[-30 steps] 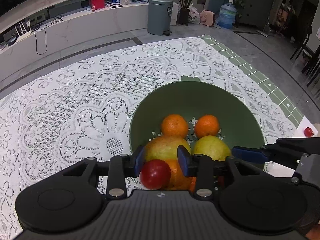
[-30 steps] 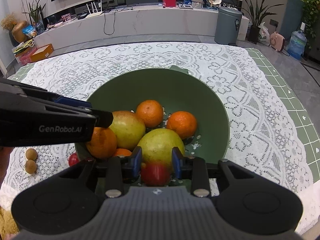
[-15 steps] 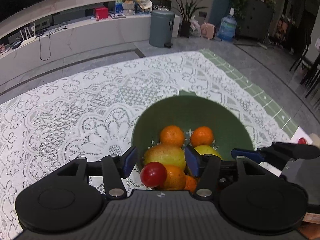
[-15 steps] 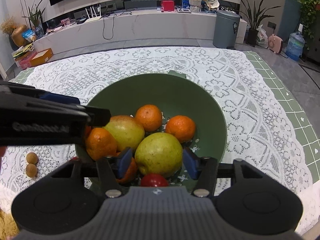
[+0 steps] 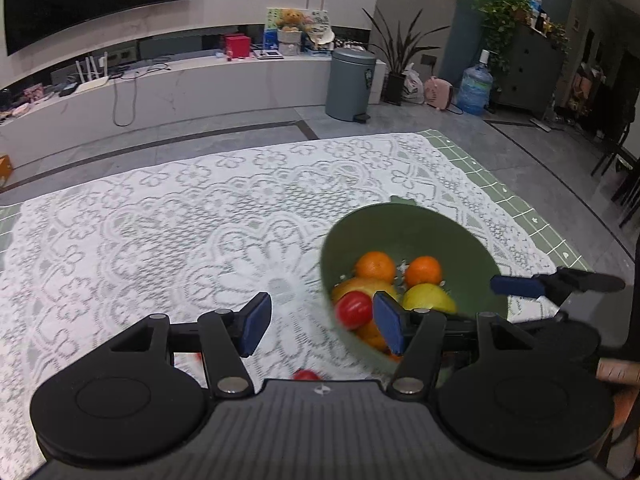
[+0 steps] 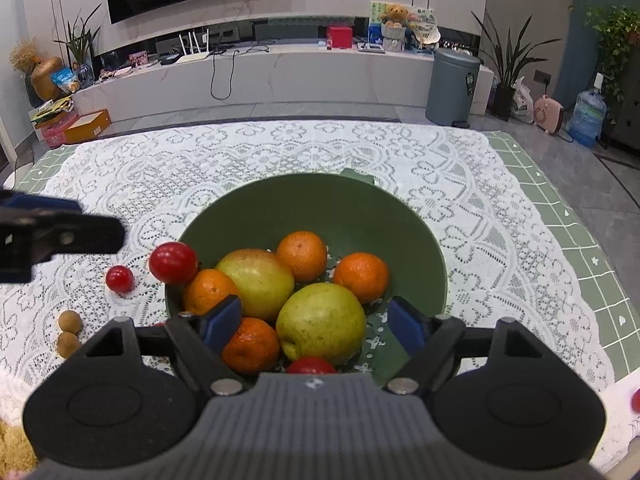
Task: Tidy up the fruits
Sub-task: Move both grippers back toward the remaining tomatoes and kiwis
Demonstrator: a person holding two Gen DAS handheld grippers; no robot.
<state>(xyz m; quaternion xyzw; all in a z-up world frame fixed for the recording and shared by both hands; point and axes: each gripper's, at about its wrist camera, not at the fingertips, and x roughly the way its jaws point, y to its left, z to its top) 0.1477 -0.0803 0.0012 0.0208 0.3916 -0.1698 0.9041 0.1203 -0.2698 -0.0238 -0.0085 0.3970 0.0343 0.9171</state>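
Note:
A green bowl (image 6: 352, 196) on the lace cloth holds several oranges (image 6: 302, 256), two yellow-green fruits (image 6: 322, 322) and a red cherry tomato (image 6: 312, 366) at its near side. Another red tomato (image 6: 174, 263) is at the bowl's left rim, in mid-air or resting there; it also shows in the left wrist view (image 5: 354, 309). My left gripper (image 5: 322, 322) is open and empty, left of the bowl (image 5: 400, 224). My right gripper (image 6: 316, 320) is open and empty above the bowl's near side.
A loose red tomato (image 6: 119, 279) and two small brown fruits (image 6: 69, 332) lie on the cloth left of the bowl. Another red tomato (image 5: 306, 375) lies by the left gripper's body. A red fruit (image 6: 635, 400) sits at the table's right edge.
Both grippers opened and let go of their red tomatoes. Both pulled back and up; the left one swung left away from the bowl.

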